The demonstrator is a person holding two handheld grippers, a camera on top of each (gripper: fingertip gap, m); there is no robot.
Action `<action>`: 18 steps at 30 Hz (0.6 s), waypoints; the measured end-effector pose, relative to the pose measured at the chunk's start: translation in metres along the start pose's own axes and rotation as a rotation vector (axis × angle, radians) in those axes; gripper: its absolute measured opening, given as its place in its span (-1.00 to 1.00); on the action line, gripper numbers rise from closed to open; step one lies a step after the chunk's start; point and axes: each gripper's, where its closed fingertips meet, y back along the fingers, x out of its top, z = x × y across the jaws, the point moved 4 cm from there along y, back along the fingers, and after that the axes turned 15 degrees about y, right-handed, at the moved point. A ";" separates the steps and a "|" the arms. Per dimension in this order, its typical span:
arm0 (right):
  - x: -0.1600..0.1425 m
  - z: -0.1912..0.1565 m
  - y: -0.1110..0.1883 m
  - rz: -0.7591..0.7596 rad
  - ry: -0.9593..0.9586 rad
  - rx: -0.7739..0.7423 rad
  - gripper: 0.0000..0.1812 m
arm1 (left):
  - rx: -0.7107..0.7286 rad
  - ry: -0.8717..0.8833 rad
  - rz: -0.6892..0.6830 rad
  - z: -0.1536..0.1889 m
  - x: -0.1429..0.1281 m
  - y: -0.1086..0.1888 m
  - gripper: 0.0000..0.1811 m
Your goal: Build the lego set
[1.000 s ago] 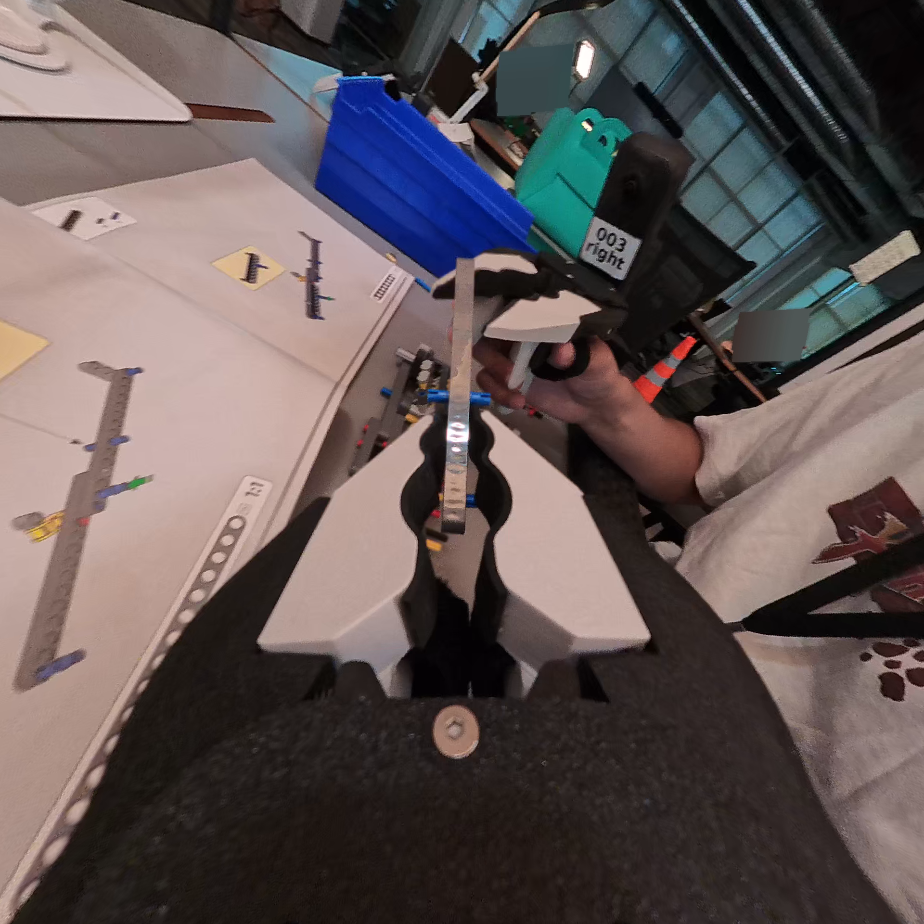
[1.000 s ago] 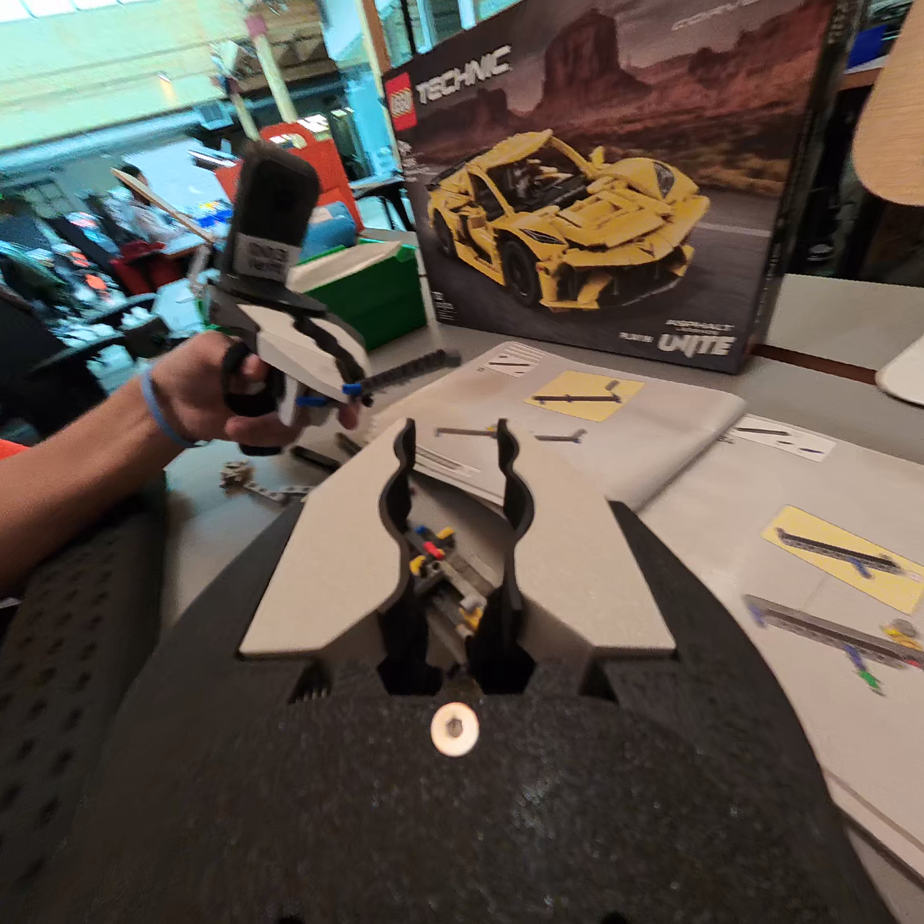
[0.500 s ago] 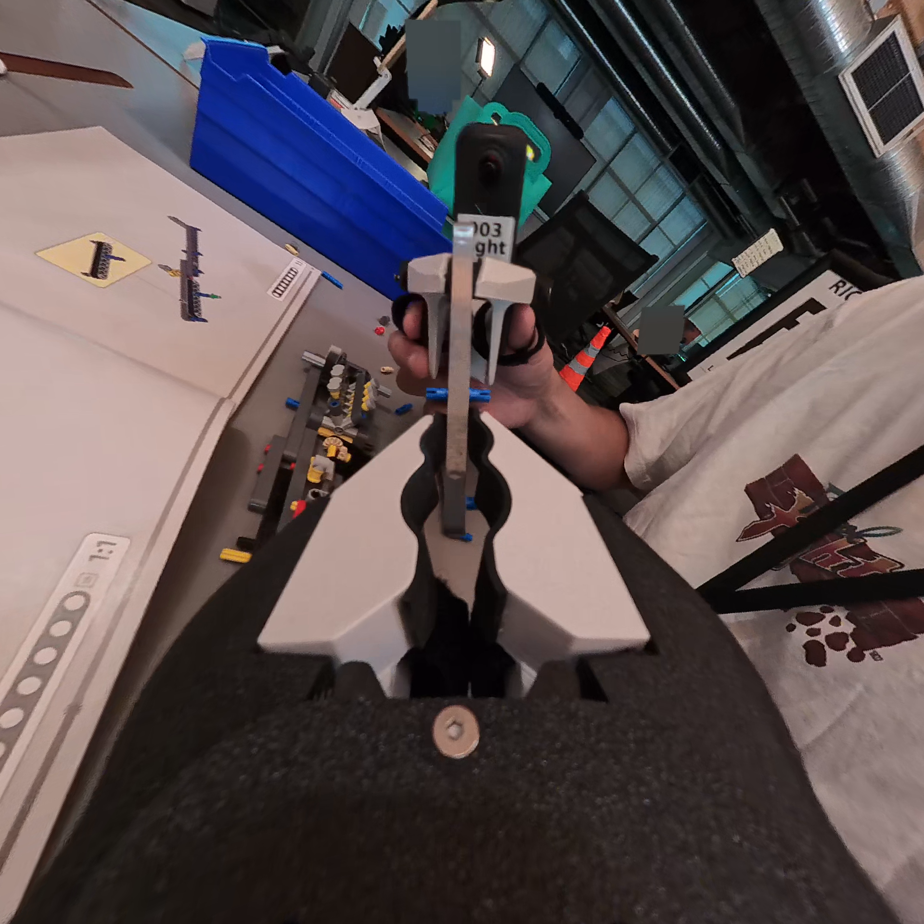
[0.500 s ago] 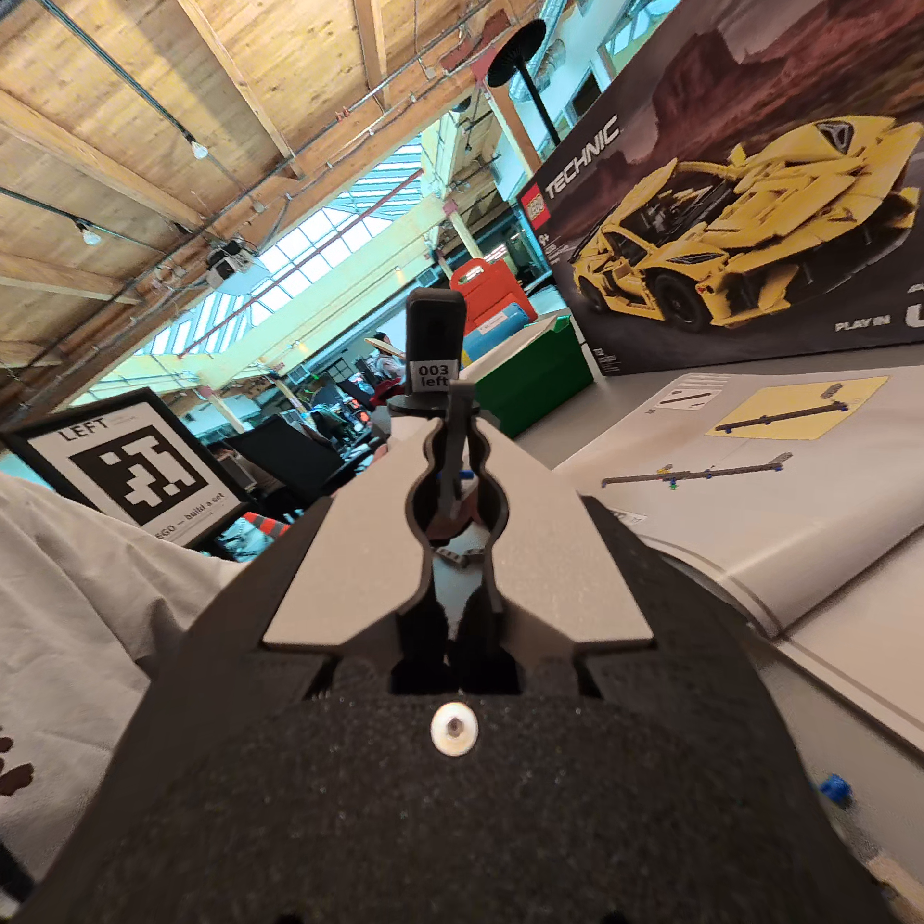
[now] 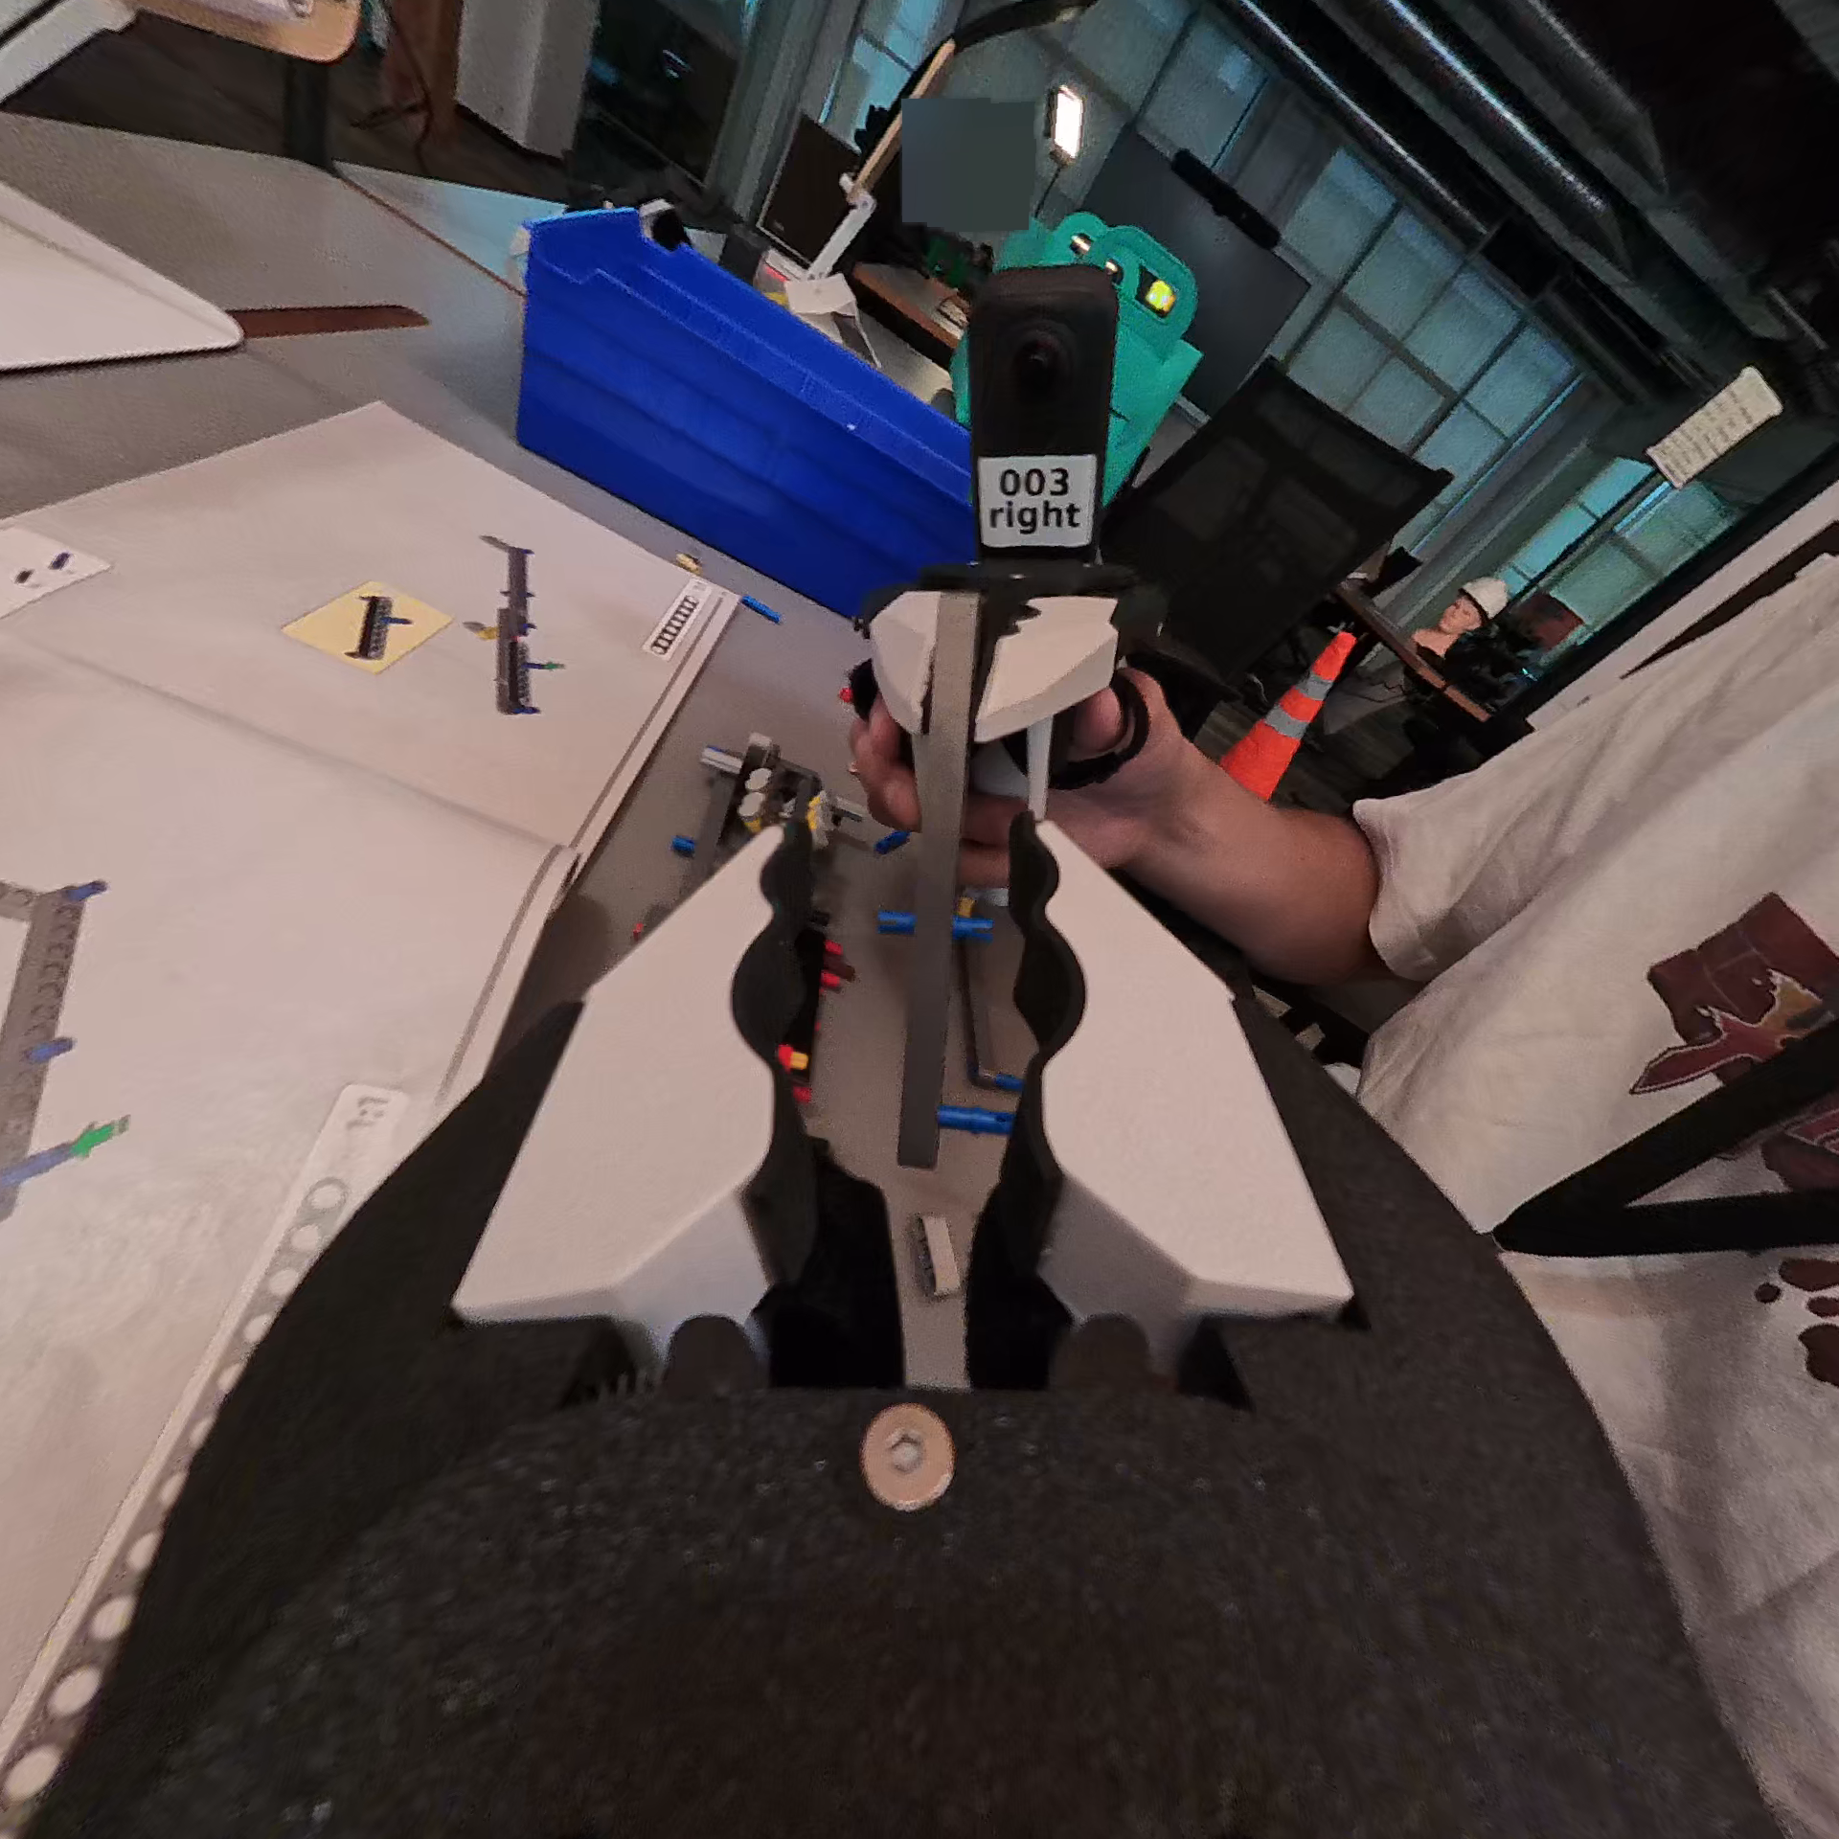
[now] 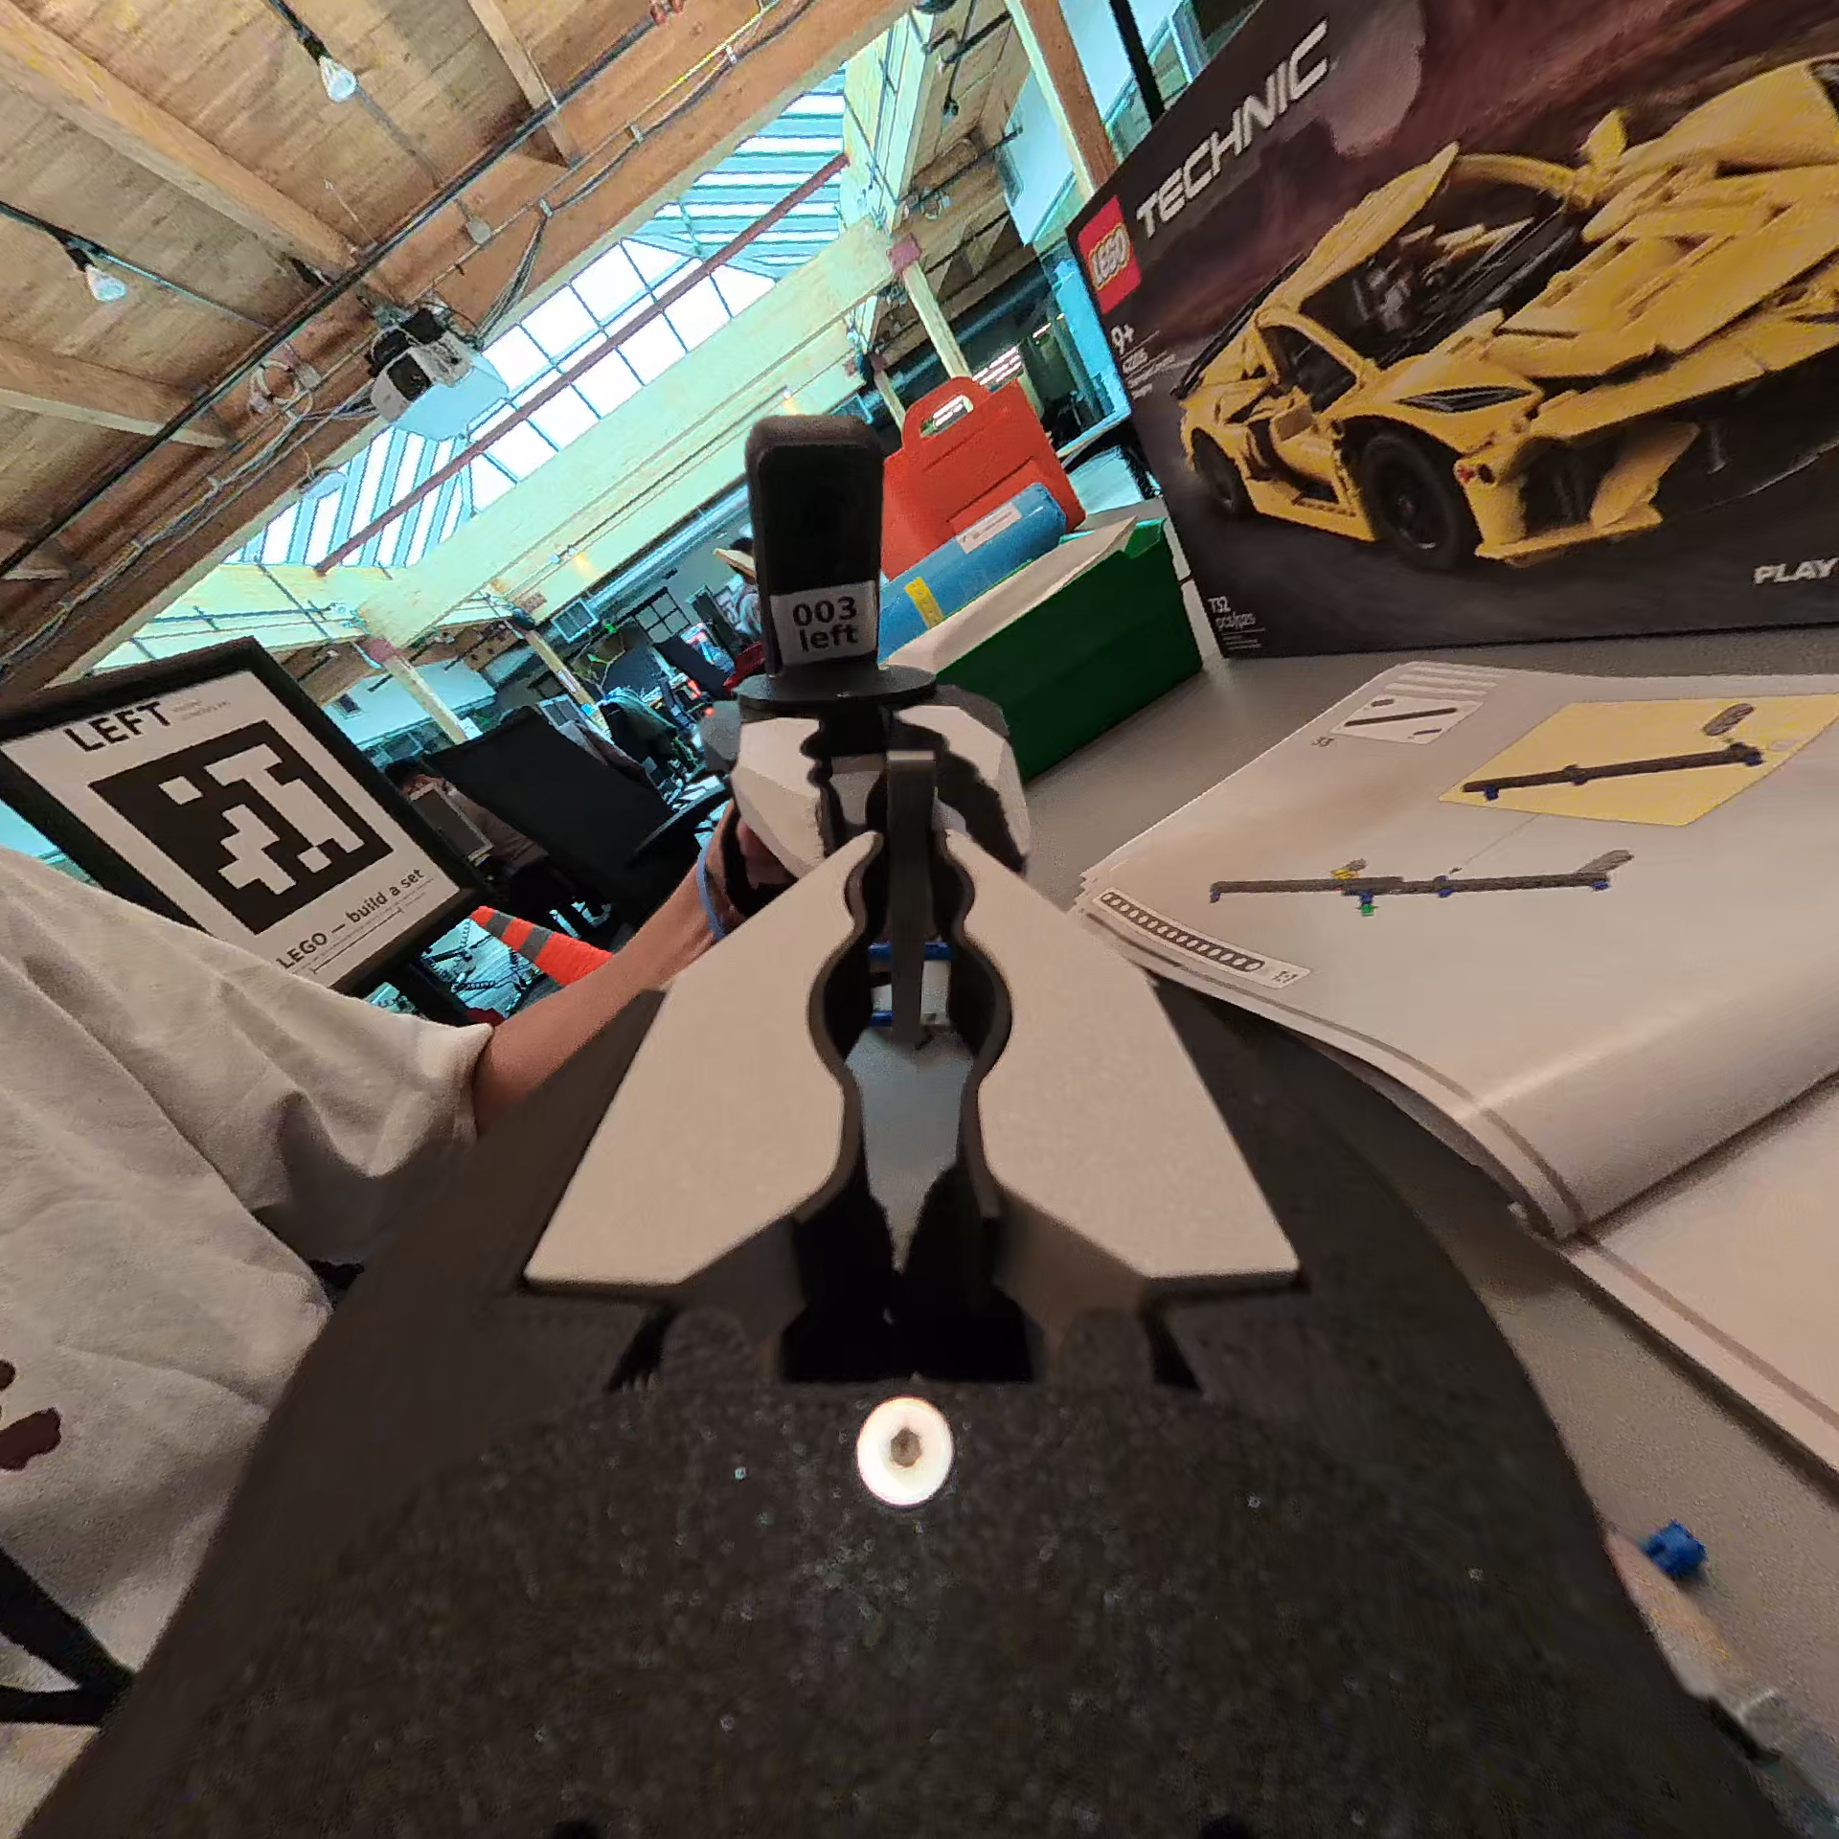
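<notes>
Each gripper (image 5: 901, 886) has pale grey wedge fingers (image 5: 657, 1124) with wavy black pads on a black speckled body. A silver hex screw (image 5: 906, 1456) sits centred. The person wears a white tee (image 5: 1592, 846).

A big open workshop or maker space is stretching out around the table: timber roof beams (image 6: 199, 189) and skylights (image 6: 637, 299) are showing at upper left, office chairs (image 6: 557, 796) and storage bins (image 5: 716, 418) are crowding the background, and a traffic cone (image 5: 1284, 716) is standing at right
</notes>
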 end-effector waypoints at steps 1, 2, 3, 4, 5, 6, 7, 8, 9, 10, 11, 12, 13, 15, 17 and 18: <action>0.000 -0.002 -0.001 -0.001 -0.002 0.011 -0.94 | -0.008 -0.013 -0.012 0.002 -0.002 -0.002 -0.63; -0.001 -0.003 -0.003 -0.002 -0.003 0.017 -0.94 | -0.009 -0.027 -0.023 0.004 -0.004 -0.004 -0.68; -0.001 -0.004 -0.003 -0.004 -0.002 0.018 -0.94 | -0.013 -0.039 -0.034 0.005 -0.006 -0.006 -0.72; -0.002 -0.004 -0.004 -0.007 0.000 0.018 -0.94 | -0.017 -0.046 -0.042 0.006 -0.008 -0.008 -0.75; -0.002 -0.005 -0.005 -0.012 0.003 0.022 -0.93 | -0.022 -0.048 -0.050 0.007 -0.009 -0.010 -0.83; -0.003 -0.006 -0.005 -0.014 0.005 0.024 -0.94 | -0.028 -0.050 -0.058 0.007 -0.010 -0.011 -0.91; -0.003 -0.006 -0.005 -0.015 0.007 0.023 -0.94 | -0.027 -0.051 -0.061 0.007 -0.011 -0.012 -0.91; -0.003 -0.005 -0.005 -0.017 0.009 0.017 -0.94 | -0.021 -0.052 -0.060 0.006 -0.011 -0.012 -0.91; -0.003 -0.004 -0.005 -0.018 0.011 0.010 -0.94 | -0.014 -0.052 -0.055 0.006 -0.011 -0.012 -0.91; -0.003 -0.003 -0.005 -0.020 0.011 0.006 -0.93 | -0.015 -0.048 -0.054 0.006 -0.010 -0.012 -0.92; -0.004 -0.003 -0.005 -0.023 0.009 0.004 -0.93 | -0.015 -0.042 -0.053 0.006 -0.010 -0.011 -0.92; -0.004 -0.002 -0.005 -0.025 0.013 -0.003 -0.93 | -0.014 -0.036 -0.050 0.005 -0.010 -0.011 -0.92; -0.003 -0.001 -0.004 -0.028 0.035 -0.014 -0.91 | -0.013 -0.023 -0.051 0.004 -0.010 -0.010 -0.92; 0.001 0.003 -0.001 -0.024 0.120 -0.068 -0.81 | 0.011 0.014 -0.054 -0.002 -0.010 -0.009 -0.92; 0.003 0.009 0.002 -0.057 0.247 -0.153 -0.65 | 0.016 0.058 -0.051 -0.007 -0.010 -0.007 -0.92; 0.002 0.012 0.003 -0.088 0.323 -0.197 -0.58 | 0.007 0.086 -0.045 -0.008 -0.009 -0.006 -0.92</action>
